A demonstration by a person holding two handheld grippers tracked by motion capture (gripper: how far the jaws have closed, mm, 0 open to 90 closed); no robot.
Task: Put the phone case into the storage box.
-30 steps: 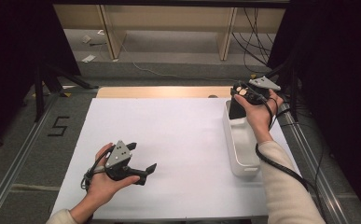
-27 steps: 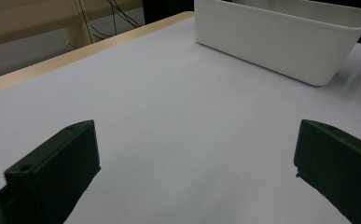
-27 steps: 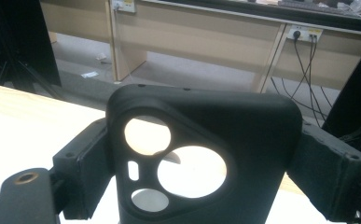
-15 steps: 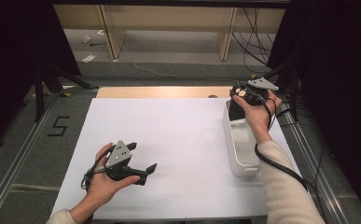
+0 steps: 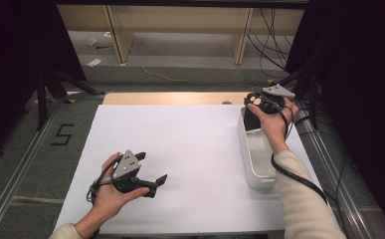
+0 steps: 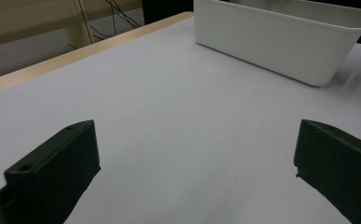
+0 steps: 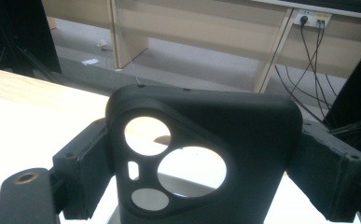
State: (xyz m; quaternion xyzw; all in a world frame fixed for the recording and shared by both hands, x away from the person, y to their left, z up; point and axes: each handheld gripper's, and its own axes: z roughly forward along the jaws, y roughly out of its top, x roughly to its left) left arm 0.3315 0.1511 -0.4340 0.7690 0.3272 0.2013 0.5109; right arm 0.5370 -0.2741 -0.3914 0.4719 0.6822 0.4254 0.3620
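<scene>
So the only writing I could make out was a black "5" [image 5: 63, 134] marked on the grey floor left of the table; nothing readable on the case or the bin, no brand anywhere; the right gripper [image 5: 255, 101] was up at the far right corner of the table, above the far end of the white oblong plastic bin [image 5: 257, 162], and its jaws were pinching a black plastic phone case with round camera cutouts [image 7: 201, 154] by its two side edges, so they stood pretty wide but were definitely pressed on it; in the right gripper view the case stood upright between the jaws, long axis running bottom to top of the frame, closed rounded end up, the camera holes sitting in its upper left part, with the bright table showing through them; from the high view I couldn't tell its tilt, too small and dark behind the hand; the bin itself sat along the right edge of the white sheet covering the table [image 5: 190, 149], long axis running away from the person; the left gripper [image 5: 152, 181] was held low over the near left part of the sheet, well apart from the bin, jaws spread wide with nothing between them, pointing across toward the bin.
</scene>
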